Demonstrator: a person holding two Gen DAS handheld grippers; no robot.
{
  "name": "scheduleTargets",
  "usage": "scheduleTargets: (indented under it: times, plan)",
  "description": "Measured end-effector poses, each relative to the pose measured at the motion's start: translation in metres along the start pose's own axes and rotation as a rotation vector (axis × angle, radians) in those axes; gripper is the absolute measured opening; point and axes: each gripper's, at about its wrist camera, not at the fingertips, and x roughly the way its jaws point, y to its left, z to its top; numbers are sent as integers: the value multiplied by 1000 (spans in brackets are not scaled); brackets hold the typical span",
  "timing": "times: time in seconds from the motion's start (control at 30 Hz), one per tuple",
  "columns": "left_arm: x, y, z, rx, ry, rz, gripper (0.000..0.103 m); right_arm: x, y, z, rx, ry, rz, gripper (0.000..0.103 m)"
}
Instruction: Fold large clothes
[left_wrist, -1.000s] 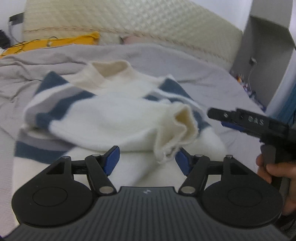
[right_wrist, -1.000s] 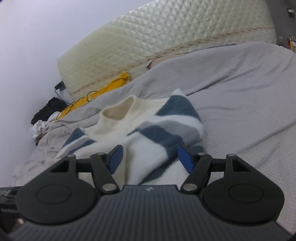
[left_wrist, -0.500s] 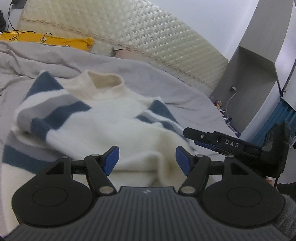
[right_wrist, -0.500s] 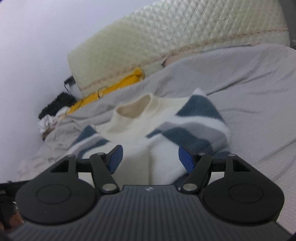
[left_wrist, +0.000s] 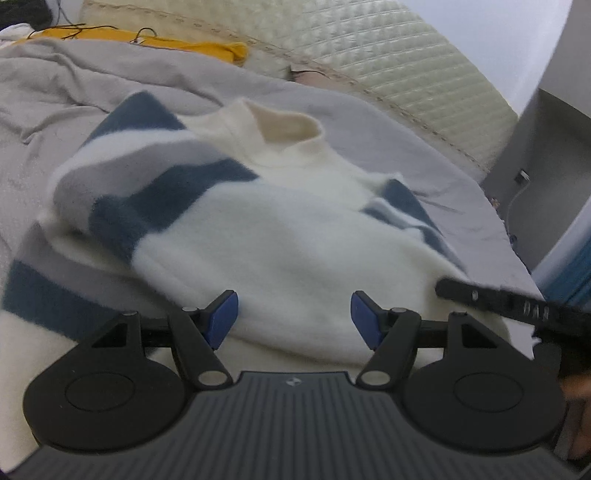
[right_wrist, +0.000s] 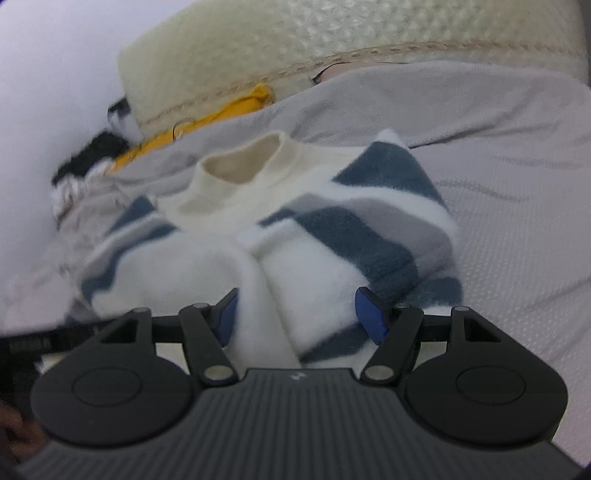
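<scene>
The bed (left_wrist: 369, 122) fills both views, covered by a grey sheet (right_wrist: 517, 229) that is wrinkled on the left of the left wrist view and smoother on the right of the right wrist view. A quilted cream headboard (left_wrist: 388, 62) runs along its far edge. A grey cabinet (left_wrist: 546, 155) stands past the bed's right side in the left wrist view.

The sweater (left_wrist: 280, 236) lies on the sheet near the middle of the bed, directly ahead of both cameras. It is white and fluffy with blue and grey stripes; its cream collar (left_wrist: 284, 125) points toward the headboard. Both striped sleeves are folded in over the white body, and in the right wrist view a crease runs down the centre where the two folded parts meet.

A yellow cloth (left_wrist: 155, 40) lies against the headboard on the far left, with dark cords across it. A dark and white bundle (right_wrist: 88, 162) sits beside it, blurred in the right wrist view.

The left claw (left_wrist: 293, 317) hovers over the near edge of the sweater, its blue pads spread apart with nothing pinched. The right claw (right_wrist: 295, 314) hangs over the near edge too; its jaws are closing slightly but stand wide, the sweater below and between them, not pressed. In the left wrist view the right claw shows as a dark bar at the right edge, just beside the sweater's right side.
</scene>
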Motion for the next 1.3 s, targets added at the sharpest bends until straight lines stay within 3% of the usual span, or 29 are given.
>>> scheduleTargets:
  times: [0.1,0.2,0.4,0.57,1.0,1.3]
  plan:
    - [4,-4,0,43,1,34,72,3,10,-4,-166,-5,-86,69]
    - [8,-7,-5,82,18,71,72,7,7,-7,-205,-8,-106,72]
    - [7,-12,-12,106,34,119,72,21,-10,-8,-115,27,-84,75]
    - [-2,-11,-10,67,30,133,72,19,-13,-8,-70,22,-67,76]
    - [-87,-14,-20,-46,-7,231,72,-65,-18,-16,77,-46,-78,76]
    - [-153,-25,-56,-83,-17,283,72,-112,-48,-43,271,66,-147,76]
